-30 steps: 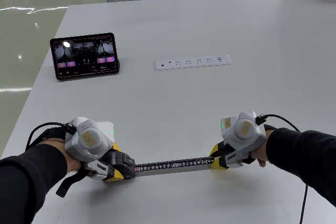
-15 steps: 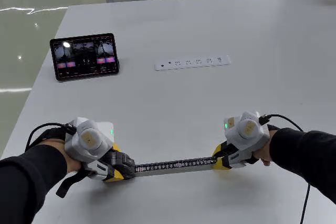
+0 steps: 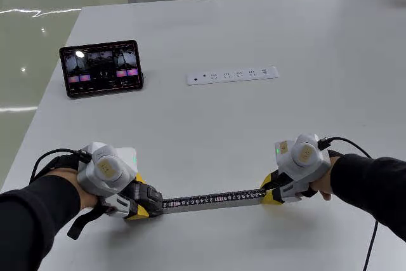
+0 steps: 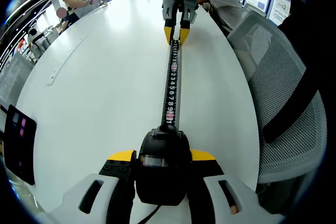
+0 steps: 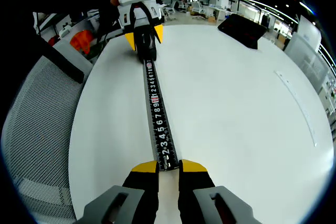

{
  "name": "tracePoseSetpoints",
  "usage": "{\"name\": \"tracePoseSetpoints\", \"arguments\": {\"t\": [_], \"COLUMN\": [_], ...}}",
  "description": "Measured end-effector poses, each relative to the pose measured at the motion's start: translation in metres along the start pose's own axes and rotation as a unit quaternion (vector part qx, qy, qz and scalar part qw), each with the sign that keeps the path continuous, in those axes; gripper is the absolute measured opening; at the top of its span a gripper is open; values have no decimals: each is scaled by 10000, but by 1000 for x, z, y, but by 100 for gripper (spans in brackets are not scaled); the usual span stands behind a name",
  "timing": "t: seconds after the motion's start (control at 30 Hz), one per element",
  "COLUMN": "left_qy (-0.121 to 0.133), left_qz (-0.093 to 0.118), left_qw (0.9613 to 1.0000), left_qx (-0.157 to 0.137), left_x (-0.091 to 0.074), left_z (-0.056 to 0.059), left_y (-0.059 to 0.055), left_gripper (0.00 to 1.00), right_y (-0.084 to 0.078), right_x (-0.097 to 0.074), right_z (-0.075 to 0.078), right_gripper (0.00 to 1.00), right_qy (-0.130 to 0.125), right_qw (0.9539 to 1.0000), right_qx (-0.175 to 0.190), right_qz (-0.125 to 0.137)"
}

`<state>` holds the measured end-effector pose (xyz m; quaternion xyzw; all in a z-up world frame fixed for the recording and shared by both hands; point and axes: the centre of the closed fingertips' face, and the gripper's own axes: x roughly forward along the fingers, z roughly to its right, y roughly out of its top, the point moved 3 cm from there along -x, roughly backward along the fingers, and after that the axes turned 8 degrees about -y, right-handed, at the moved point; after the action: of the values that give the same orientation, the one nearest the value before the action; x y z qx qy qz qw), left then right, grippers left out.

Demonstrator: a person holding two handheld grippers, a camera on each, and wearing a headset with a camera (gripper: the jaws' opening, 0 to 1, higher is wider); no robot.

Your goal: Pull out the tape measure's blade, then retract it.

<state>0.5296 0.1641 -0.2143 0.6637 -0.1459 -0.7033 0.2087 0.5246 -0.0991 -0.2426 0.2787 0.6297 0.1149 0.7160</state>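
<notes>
Between the jaws of the left gripper (image 4: 161, 156) sits the black, boxy plastic tape measure case (image 4: 161, 174). It is clamped on both flanks, with its mouth pointing away from the gripper along the white tabletop (image 3: 254, 23). From that mouth the narrow black blade with white numerals (image 4: 172, 77) runs flat on the table straight to the right gripper (image 5: 168, 167). The right gripper's jaws stand narrow and closed on the blade's tip, with a yellow fingertip on either side, low to the surface. The two grippers face one another along the extended blade.

Beyond the left gripper, well apart, a dark tablet with a lit screen (image 3: 101, 68) stands propped. Beyond the blade's middle, also well apart, a flat white power strip (image 3: 232, 75) lies on the table. Off the table edge on the person's side, a grey mesh chair (image 4: 286, 93) stands.
</notes>
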Motion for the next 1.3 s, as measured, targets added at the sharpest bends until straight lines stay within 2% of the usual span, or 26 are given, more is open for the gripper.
{"name": "tracePoseSetpoints", "arguments": {"t": [0.97,1.07,1.13,1.2,1.3], "left_qy": [18,34,100,126,123], "left_qz": [19,98,262,300,301], "left_qw": [10000,9999,9996,9995,9995], "left_qx": [-20,-52,8,-50,37], "left_x": [0,0,1,0,0], "left_z": [1,0,-1,-1,-1], "left_y": [0,1,2,2,2], "left_gripper": [33,33,33,34,34], "right_y": [-13,-12,-12,-12,-12], "right_x": [-7,-7,-7,-7,-7], "right_z": [3,3,4,3,3], "right_gripper": [10,10,10,11,11], "right_qy": [-48,-45,-36,-34,-26], "right_qw": [9999,9999,9999,9999,9999], "right_qx": [80,107,130,103,123], "right_qz": [-52,-61,-75,-93,-105]}}
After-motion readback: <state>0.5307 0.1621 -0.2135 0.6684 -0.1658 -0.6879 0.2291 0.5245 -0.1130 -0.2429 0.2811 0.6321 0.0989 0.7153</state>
